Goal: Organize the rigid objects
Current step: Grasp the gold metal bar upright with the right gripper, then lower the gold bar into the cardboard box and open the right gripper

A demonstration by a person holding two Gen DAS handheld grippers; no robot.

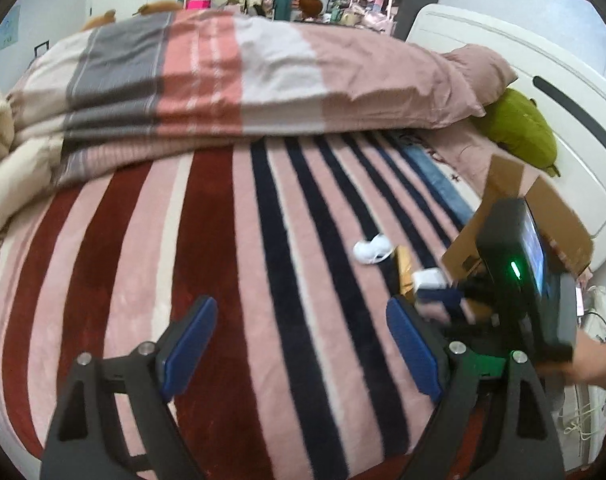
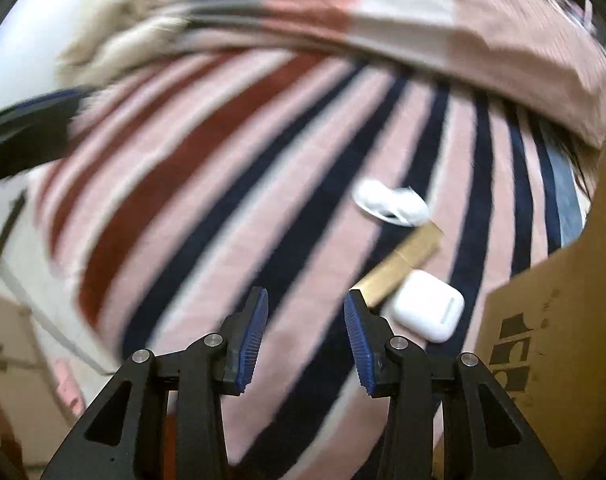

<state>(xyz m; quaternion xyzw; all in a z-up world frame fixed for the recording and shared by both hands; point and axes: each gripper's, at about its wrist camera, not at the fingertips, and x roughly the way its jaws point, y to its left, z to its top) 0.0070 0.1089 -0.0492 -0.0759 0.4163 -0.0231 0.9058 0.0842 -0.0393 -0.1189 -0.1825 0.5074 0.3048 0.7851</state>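
A white earbud case (image 2: 427, 306) lies on the striped blanket, just right of my right gripper (image 2: 306, 334), which is open and empty. A flat tan gold bar-shaped object (image 2: 401, 265) lies beside it, and a small white curved object (image 2: 391, 202) lies farther off. All three show in the left wrist view: the case (image 1: 430, 277), the gold object (image 1: 403, 270), the white object (image 1: 371, 251). My left gripper (image 1: 303, 344) is open and empty over the blanket. The right gripper's body (image 1: 519, 276) stands at its right.
An open cardboard box (image 2: 559, 320) stands at the right on the bed, also in the left wrist view (image 1: 543, 216). A folded striped duvet (image 1: 223, 80) lies across the far side, with a green plush (image 1: 519, 128) by the white headboard (image 1: 543, 80).
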